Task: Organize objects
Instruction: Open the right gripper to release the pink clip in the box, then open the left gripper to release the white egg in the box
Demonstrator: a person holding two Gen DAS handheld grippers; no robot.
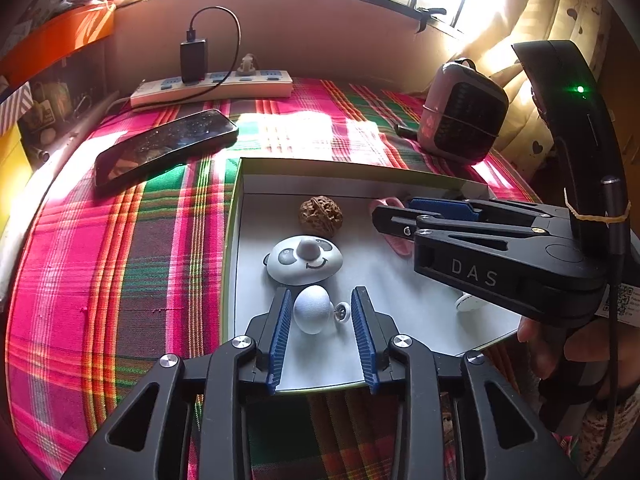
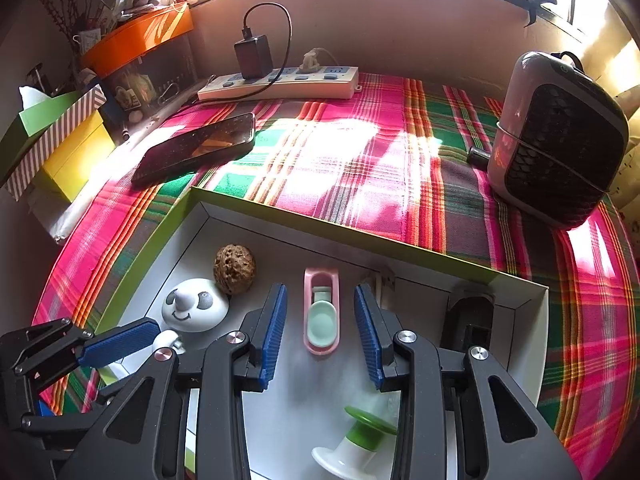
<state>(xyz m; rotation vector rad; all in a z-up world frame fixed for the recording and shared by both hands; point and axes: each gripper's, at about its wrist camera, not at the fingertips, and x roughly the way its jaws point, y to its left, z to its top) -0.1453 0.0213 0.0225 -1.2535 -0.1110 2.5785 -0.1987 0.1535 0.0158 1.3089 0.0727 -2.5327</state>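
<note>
From the left wrist, the left gripper (image 1: 323,312) hangs low over the near left part of the white box (image 1: 240,216), jaws spread with the small white egg-shaped piece (image 1: 313,309) lying loose between the pads, touched by neither. Just beyond it sit the panda face (image 1: 305,265) and the walnut (image 1: 321,216).

From the right wrist, the right gripper (image 2: 320,322) stands over the box's middle, jaws likewise spread around the pink clip (image 2: 321,312), apart from it. A green-and-white spool (image 2: 356,444) lies nearer, a dark object in the far right corner.

Both pieces look just set down. Next, each gripper must lift clear without nudging anything, then go for whatever remains outside the box.
</note>
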